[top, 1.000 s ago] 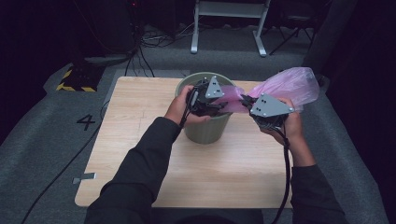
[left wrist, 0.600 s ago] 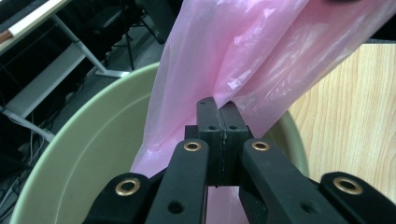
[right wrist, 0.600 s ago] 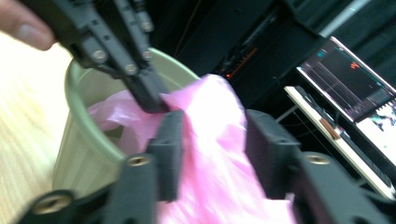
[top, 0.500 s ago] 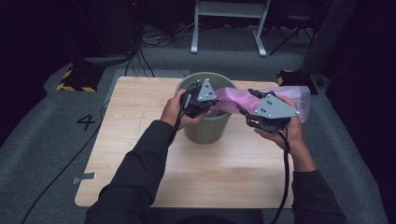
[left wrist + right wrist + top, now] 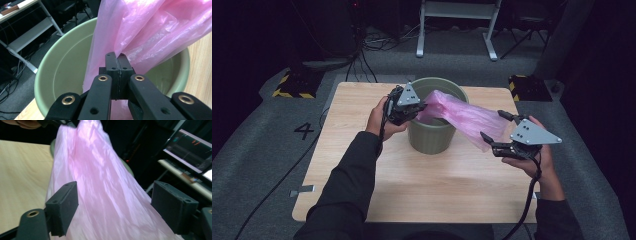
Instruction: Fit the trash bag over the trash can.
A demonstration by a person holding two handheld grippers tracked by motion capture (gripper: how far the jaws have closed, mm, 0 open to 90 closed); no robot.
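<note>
A pale green bin (image 5: 435, 135) stands upright at the back middle of the wooden table (image 5: 362, 165). A pink plastic bag (image 5: 464, 116) stretches from the bin's left rim across its mouth and down to the right. My left gripper (image 5: 421, 107) is over the left rim, shut on the bag's edge. In the left gripper view the shut left gripper (image 5: 116, 57) pinches the pink bag (image 5: 150, 30) above the bin (image 5: 57, 75). To the right of the bin, my right gripper (image 5: 496, 127) is open. The bag (image 5: 100, 185) lies between the spread fingers of the right gripper (image 5: 117, 207).
The table's front half is bare wood. Grey floor surrounds it, with a painted 4 (image 5: 305, 131) at the left, yellow-black striped blocks (image 5: 292, 85) at both back corners, cables and a white stand (image 5: 457, 25) behind. A monitor (image 5: 192, 147) glows off to the right.
My right gripper has moved down and toward the table's right front and now stands open. The bag, earlier puffed up high at the right, now lies stretched lower. The left gripper shifted slightly left, still shut.
</note>
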